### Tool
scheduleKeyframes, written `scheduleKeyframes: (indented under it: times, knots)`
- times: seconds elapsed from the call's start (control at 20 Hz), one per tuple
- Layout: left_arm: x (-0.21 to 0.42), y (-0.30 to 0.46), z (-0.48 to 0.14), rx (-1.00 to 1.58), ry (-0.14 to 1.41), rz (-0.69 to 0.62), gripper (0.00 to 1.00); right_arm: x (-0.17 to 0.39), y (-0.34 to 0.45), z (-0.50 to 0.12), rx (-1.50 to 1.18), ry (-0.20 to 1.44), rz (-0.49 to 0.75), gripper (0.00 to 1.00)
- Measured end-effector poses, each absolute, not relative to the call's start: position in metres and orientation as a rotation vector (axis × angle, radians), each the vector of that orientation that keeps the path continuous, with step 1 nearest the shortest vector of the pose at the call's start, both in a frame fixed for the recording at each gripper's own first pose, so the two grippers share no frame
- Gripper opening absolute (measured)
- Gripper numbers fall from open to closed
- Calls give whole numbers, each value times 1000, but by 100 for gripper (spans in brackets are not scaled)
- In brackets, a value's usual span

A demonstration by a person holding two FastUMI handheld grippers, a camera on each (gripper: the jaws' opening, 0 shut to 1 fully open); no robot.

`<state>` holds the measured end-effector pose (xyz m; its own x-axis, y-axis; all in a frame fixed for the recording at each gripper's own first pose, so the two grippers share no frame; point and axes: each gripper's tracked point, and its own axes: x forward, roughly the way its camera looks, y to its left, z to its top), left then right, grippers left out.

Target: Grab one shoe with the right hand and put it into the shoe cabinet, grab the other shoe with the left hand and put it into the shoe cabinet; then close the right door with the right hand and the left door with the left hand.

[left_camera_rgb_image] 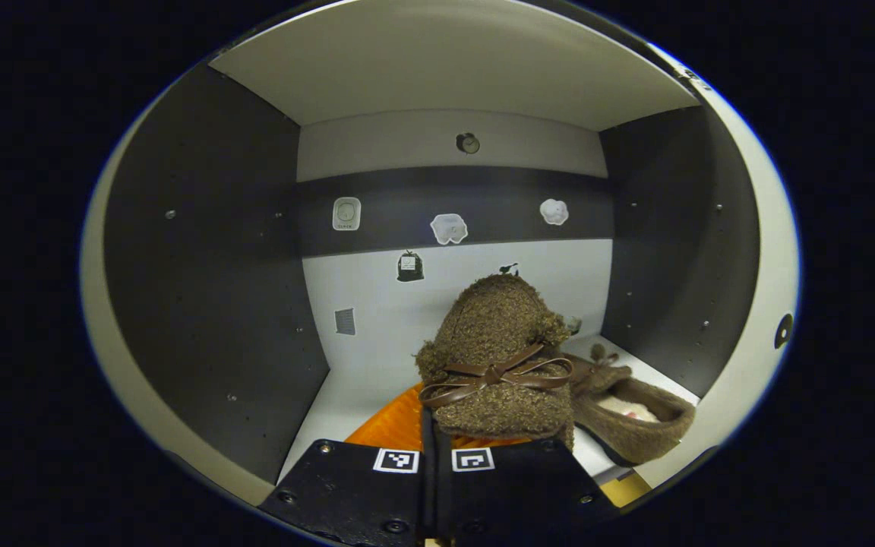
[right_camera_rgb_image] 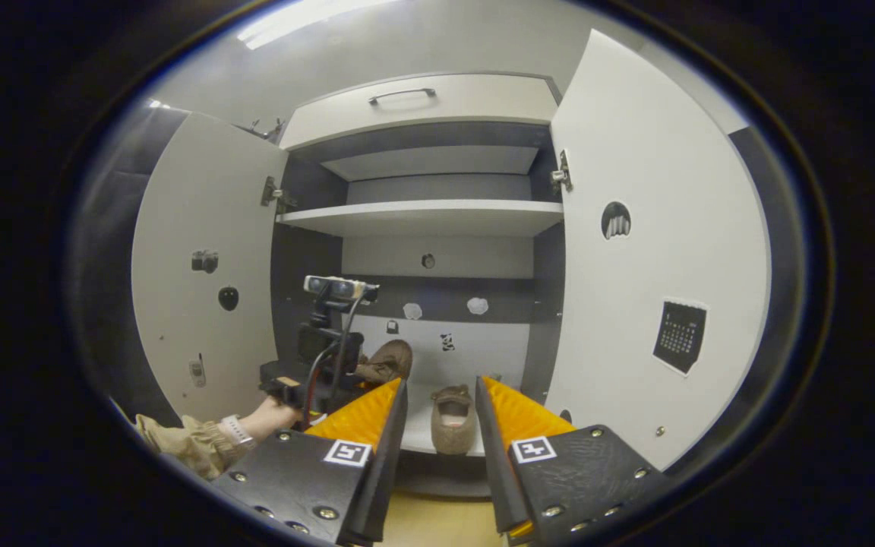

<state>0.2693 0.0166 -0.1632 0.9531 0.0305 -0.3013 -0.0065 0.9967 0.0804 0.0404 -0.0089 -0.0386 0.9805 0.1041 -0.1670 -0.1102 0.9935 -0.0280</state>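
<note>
Our left tongs are clamped on the second shoe, toe pointing into the shoe cabinet, just left of the first shoe lying on its floor. Our right tongs stand apart outside.

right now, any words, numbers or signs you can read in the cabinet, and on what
Nothing reads clearly.
White sticker on the cabinet's back wall: small word under its ring, too blurred.
Calendar sticker on the right door: digits too small.
Square markers on the left gripper: black-and-white patterns, no letters.
</note>
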Motion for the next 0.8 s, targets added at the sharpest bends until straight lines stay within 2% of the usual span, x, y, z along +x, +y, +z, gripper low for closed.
scheduleKeyframes:
  times: [0.25,0.35,0.5,0.6,0.65,0.7,0.75,0.8]
  knots:
    - [295,24,-197,109,396,35,6,39,-8,-42,-37,175,107,53]
    - [299,25,-205,94,412,37,11,38,-7,-43,-40,179,110,53]
    - [295,27,-219,83,462,43,29,34,-6,-44,-49,181,110,53]
    - [293,34,-219,94,465,64,44,33,-5,-44,-48,185,114,53]
    - [289,35,-217,87,465,63,55,32,-5,-44,-47,185,116,53]
    - [283,37,-214,83,468,67,57,31,-5,-42,-45,183,116,53]
    - [278,39,-211,78,466,66,66,28,-5,-40,-44,179,115,53]
    - [272,38,-206,74,461,62,67,27,-6,-39,-42,176,115,53]
